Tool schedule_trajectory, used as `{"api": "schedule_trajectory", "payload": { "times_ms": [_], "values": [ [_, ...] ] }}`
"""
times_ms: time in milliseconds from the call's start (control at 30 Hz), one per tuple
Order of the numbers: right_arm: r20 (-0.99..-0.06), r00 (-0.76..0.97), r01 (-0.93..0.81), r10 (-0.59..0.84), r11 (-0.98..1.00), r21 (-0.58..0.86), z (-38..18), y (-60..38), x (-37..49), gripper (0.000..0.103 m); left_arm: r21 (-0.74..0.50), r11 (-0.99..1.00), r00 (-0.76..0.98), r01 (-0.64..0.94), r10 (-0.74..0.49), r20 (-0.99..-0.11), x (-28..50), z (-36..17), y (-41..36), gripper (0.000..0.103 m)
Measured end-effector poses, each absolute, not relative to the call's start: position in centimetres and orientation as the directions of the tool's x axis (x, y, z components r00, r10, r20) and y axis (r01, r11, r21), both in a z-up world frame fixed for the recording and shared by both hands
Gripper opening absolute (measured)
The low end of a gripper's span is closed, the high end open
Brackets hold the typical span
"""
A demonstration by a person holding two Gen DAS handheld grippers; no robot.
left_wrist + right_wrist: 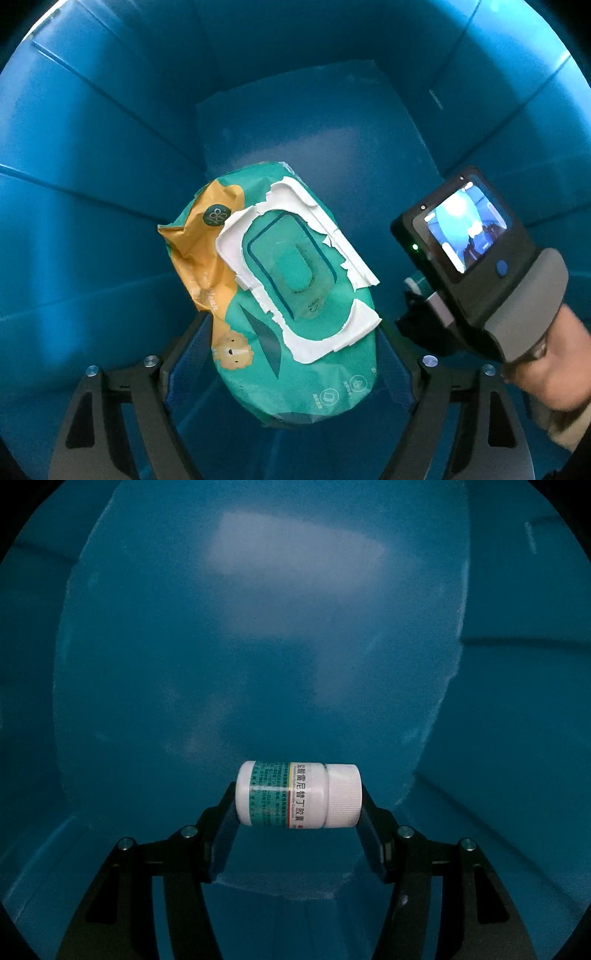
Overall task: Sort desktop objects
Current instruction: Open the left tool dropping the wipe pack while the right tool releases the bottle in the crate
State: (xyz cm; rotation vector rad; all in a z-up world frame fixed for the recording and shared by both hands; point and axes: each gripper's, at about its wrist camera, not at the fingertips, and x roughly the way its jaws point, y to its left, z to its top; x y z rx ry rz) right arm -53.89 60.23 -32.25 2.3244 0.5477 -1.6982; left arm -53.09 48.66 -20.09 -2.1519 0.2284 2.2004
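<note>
We hold two things down inside a big blue bin (110, 155). Our left gripper (291, 373) has its jaws spread wide with a pack of wet wipes (295, 295) between them; the pads sit at its two long sides, but we cannot tell if they press on it or if it already lies on the bin floor. The pack is soft and squishy, so we think it will bend and sag, and it is best held across its fat middle. It is green with an orange corner, a little lion picture, and a white lid frame that is torn and ragged. Our right gripper (299, 795) has its jaws pinching a small pill bottle (299, 795) by its two ends, one pad on the bottom and one on the cap. The bottle lies sideways, above the blue floor. It looks light, hard and smooth, so it may slip or roll when let go. It is white with a green label and a ridged white cap. In the left view we also see the right gripper's black body with its small screen (465, 229), just beside the wipes.
</note>
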Motion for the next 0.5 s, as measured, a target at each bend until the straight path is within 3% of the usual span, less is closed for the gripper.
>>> {"api": "schedule_trajectory", "payload": {
  "times_ms": [233,267,333,500],
  "values": [
    [-0.948,0.272,0.390,0.168,-0.919,-0.051,-30.1,59.8,-54.7,0.058,0.057,-0.987,0.018,-0.149,-0.061,-0.998,-52.5,-20.7,49.1,0.087],
    [-0.945,0.279,0.385,0.169,-0.922,-0.051,-29.9,59.9,-54.7,0.060,0.051,-0.988,0.028,-0.148,-0.055,-0.998,-52.5,-20.8,49.2,0.087],
    [-0.942,0.282,0.386,0.183,-0.920,-0.064,-29.3,60.1,-54.8,0.080,0.039,-0.989,0.044,-0.145,-0.045,-0.998,-52.3,-21.0,49.3,0.088],
    [-0.938,0.298,0.374,0.179,-0.926,-0.058,-28.3,60.4,-54.5,0.082,0.024,-0.988,0.042,-0.153,-0.031,-0.999,-52.5,-20.8,49.8,0.088]
  ]
}}
